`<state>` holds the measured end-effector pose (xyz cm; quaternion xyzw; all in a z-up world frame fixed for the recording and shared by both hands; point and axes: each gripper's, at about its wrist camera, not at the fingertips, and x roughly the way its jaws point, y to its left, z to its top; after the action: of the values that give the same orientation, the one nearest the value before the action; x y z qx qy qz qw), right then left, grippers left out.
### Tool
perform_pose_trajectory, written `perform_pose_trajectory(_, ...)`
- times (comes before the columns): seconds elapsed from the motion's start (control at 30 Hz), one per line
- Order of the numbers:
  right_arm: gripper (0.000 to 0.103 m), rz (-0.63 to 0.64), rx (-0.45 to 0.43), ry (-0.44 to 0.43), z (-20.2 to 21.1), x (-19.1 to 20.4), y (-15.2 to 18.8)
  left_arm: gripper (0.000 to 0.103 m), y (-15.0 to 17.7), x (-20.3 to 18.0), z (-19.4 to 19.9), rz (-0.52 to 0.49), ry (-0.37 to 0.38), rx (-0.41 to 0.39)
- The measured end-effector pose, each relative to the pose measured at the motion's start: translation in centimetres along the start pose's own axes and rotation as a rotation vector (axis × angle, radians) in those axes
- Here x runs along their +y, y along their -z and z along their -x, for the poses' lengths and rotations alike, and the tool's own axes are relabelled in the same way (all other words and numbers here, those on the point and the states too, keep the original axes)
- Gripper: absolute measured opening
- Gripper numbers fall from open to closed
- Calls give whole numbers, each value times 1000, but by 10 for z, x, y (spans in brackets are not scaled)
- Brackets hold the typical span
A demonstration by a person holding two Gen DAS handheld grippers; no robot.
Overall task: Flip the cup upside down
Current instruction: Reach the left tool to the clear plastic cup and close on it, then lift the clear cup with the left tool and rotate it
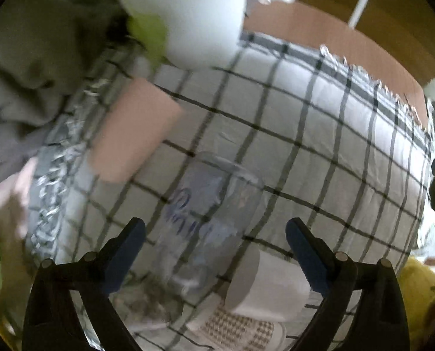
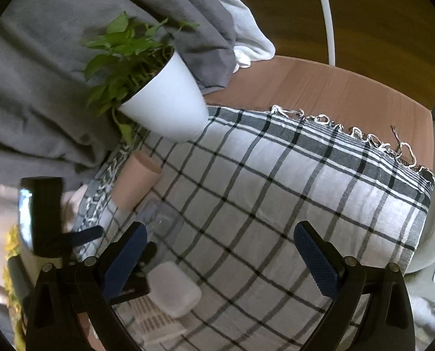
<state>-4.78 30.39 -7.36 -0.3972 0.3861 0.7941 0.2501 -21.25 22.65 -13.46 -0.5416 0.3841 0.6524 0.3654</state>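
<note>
A clear cup (image 1: 208, 219) with blue lettering stands on the checked cloth (image 1: 320, 134), right between the open fingers of my left gripper (image 1: 214, 234), which does not touch it. The left wrist view is blurred. In the right wrist view the same cup (image 2: 162, 222) shows faintly at the left, just beyond the left fingertip of my right gripper (image 2: 220, 248). That gripper is open and empty over the cloth (image 2: 276, 181). The left gripper (image 2: 80, 237) shows at the left edge of that view.
A pink cylinder (image 1: 135, 131) (image 2: 138, 181) and a white plant pot (image 1: 200, 20) (image 2: 170, 102) stand at the cloth's far left. A white cup (image 1: 264, 286) (image 2: 173, 289) sits near the front on a patterned mat (image 1: 238, 330). Grey bedding (image 2: 42, 87) lies left.
</note>
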Motion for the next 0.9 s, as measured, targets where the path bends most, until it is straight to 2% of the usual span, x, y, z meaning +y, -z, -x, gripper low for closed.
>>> perform_pose_trajectory(0.13,101,-23,19,23,-17,3,-6,97,-13,3,-25,-26,22,43)
perform_pose_trajectory(0.23,101,-36,39,49,-29,3,-7,91,-15,4,-41,-15,51,78)
perform_pose_trajectory(0.57,101,-1,59,86,-41,6,-4,80,-12,1,-62,-5,-20,70)
perform_pose_trajectory(0.77,101,-1,61,93,-39,4,-3,79,-9,-4,-56,-15,-49,44)
perform_pose_trajectory(0.9,101,-2,46,81,-31,2,-3,78,-6,-2,-23,10,-74,-45)
